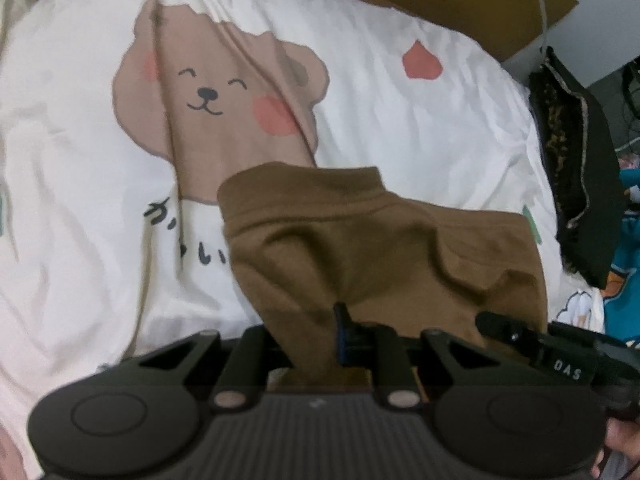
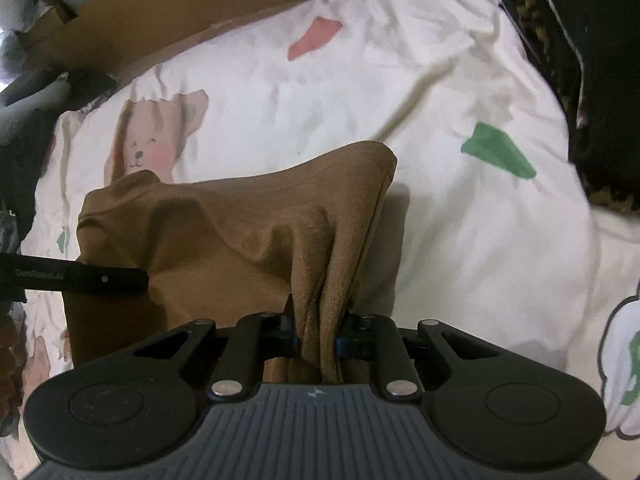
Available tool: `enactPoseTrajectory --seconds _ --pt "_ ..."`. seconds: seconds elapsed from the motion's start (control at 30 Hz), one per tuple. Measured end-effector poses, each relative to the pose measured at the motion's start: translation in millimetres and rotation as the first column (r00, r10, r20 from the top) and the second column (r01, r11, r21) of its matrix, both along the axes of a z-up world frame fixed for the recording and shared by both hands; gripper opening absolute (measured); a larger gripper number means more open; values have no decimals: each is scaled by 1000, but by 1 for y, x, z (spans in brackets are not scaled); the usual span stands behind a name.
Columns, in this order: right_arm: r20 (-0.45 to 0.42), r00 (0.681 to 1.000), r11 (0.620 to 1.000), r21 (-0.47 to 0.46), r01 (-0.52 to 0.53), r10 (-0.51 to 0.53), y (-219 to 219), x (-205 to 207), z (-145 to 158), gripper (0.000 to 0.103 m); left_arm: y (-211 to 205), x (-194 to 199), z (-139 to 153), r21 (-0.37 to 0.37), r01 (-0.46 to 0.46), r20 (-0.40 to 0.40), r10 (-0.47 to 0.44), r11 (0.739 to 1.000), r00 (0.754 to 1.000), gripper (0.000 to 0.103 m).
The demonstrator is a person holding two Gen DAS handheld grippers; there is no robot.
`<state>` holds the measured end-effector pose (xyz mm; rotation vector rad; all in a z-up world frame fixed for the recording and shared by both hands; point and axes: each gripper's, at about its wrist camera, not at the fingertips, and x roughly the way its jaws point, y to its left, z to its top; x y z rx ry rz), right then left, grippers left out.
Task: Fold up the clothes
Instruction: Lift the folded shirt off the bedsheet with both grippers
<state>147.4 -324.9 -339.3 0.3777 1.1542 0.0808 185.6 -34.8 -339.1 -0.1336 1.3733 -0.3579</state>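
My left gripper (image 1: 320, 344) and right gripper (image 2: 316, 336) each pinch the brown garment (image 2: 224, 236), lifted over the bear-print sheet (image 1: 360, 92). It looks soft, light, floppy; hemmed edges and corners grip best.

A garment (image 1: 360, 248) hangs over the middle of a bed sheet (image 1: 420, 120), bunched and raised off it, held at two spots. The left claw (image 1: 320, 344) grips its near left edge; the right claw (image 2: 318, 336) grips its near right edge, cloth pinched between each pair of jaws. A bear print (image 1: 208, 104) lies on the sheet behind the garment, toward the left. Cardboard (image 2: 180, 4) stands beyond the sheet's far edge. A dark heap (image 1: 576, 168) lies right of the bed.
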Motion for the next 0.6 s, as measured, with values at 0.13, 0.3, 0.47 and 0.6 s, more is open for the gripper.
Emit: enactPoseTrajectory --seconds 0.13,0.3,0.47,0.6 --pt "32 999 1000 0 -13 13 9 -9 27 14 2 -12 25 6 8 20 -8 1000 1000 15" --pt "79 996 999 -28 -42 44 26 -33 63 14 9 -29 54 -4 20 45 -20 1000 999 15" --pt "128 985 993 -45 -110 115 41 -60 101 14 22 -55 82 -19 43 75 -41 999 996 15" --pt "141 980 990 -54 -131 137 46 -80 130 14 32 -75 110 -50 50 99 -45 997 994 15"
